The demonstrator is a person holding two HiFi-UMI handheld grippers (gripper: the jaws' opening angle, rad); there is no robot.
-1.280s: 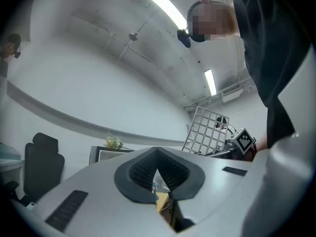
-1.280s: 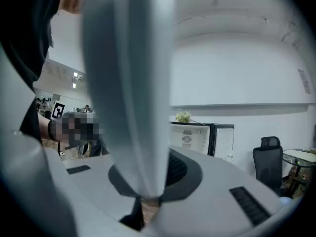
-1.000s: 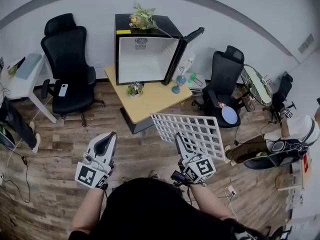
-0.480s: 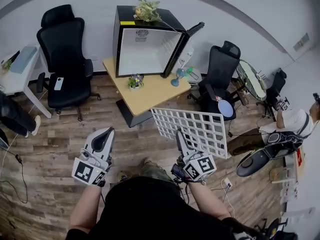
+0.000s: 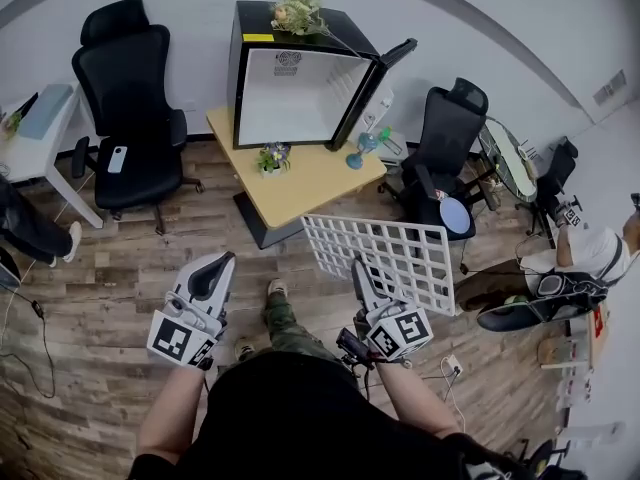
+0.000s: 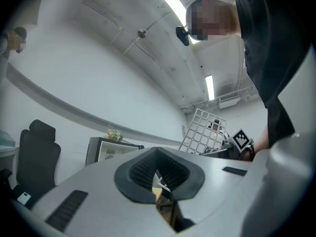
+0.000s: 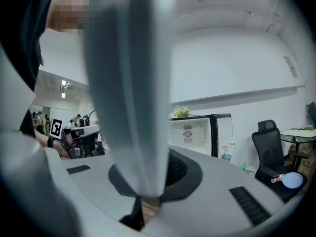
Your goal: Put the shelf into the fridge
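Observation:
The white wire shelf (image 5: 385, 259) hangs level above the wood floor in the head view, its near edge held by my right gripper (image 5: 359, 274), which is shut on it. In the right gripper view the shelf (image 7: 131, 88) rises edge-on as a broad pale band from between the jaws. A small black fridge (image 5: 295, 80) stands on a wooden table (image 5: 300, 183) ahead, its door (image 5: 373, 86) swung open to the right and its white inside bare. My left gripper (image 5: 212, 273) is held low at the left, shut, with nothing in it. The left gripper view shows the shelf (image 6: 204, 131) off to the right.
A plant (image 5: 298, 10) sits on top of the fridge; a small pot (image 5: 269, 158) and a blue glass (image 5: 357, 153) stand on the table. Black office chairs are at the left (image 5: 130, 98) and right (image 5: 445, 143). A person (image 5: 590, 258) sits at the far right.
The fridge and table have shifted slightly in the head view as the person steps; a foot now shows on the floor below. Both grippers and the shelf hold the same pose.

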